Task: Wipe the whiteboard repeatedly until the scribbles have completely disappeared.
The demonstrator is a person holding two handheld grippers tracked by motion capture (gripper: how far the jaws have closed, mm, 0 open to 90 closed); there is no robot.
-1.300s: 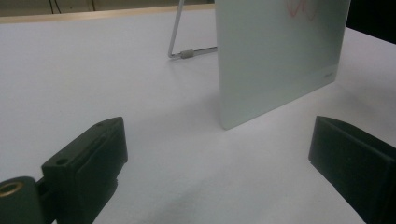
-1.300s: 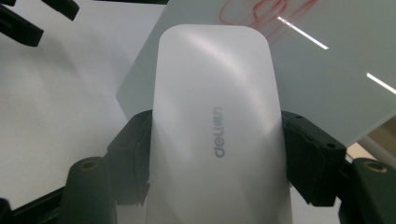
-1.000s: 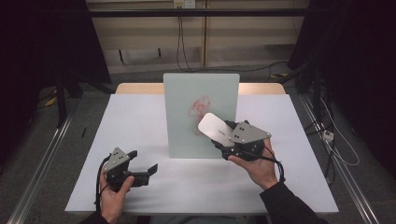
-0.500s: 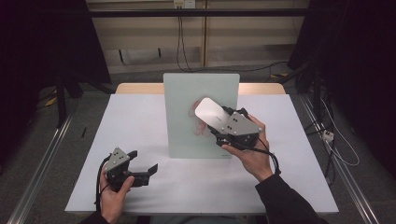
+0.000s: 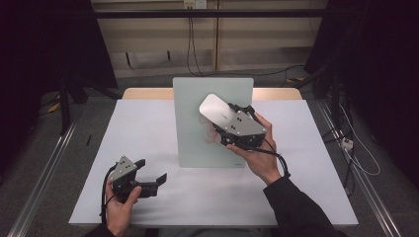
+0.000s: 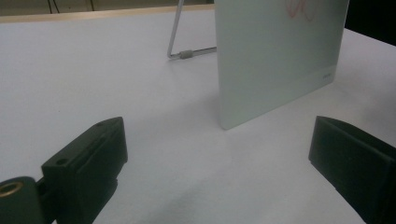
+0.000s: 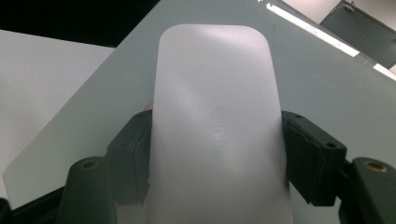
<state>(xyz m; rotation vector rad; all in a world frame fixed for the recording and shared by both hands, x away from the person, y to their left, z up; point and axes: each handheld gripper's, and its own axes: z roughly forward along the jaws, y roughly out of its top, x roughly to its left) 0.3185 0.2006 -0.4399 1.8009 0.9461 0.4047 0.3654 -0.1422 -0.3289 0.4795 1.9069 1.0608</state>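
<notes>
Left gripper [image 5: 148,181] rests low on the white counter [image 5: 148,128], held in the left hand [image 5: 118,205] near the front edge; its jaws stand wide with nothing between them. In the left gripper view the bare matt counter surface lies between the two black blocks, and the board's lower corner stands well ahead of them.

Centre: a pale green glass board [image 5: 195,143] stands near upright on a bent wire stand [image 6: 180,46], its face toward the person. Faint red marker strokes [image 5: 207,128] sit on the upper middle of the face. Surface smooth and glossy, corners rounded.

Right gripper [image 5: 228,114], in the right hand [image 5: 259,158], holds a white eraser [image 5: 216,108], jaws clamped on its two long sides. The eraser is a flat, rounded oblong with a satin finish; its long axis runs straight out from the jaws, toward the board and up to the left. It sits at the board face just above the red strokes; contact cannot be confirmed.

Judgement: the right hand is the nearer, and the strokes lie just below the eraser
</notes>
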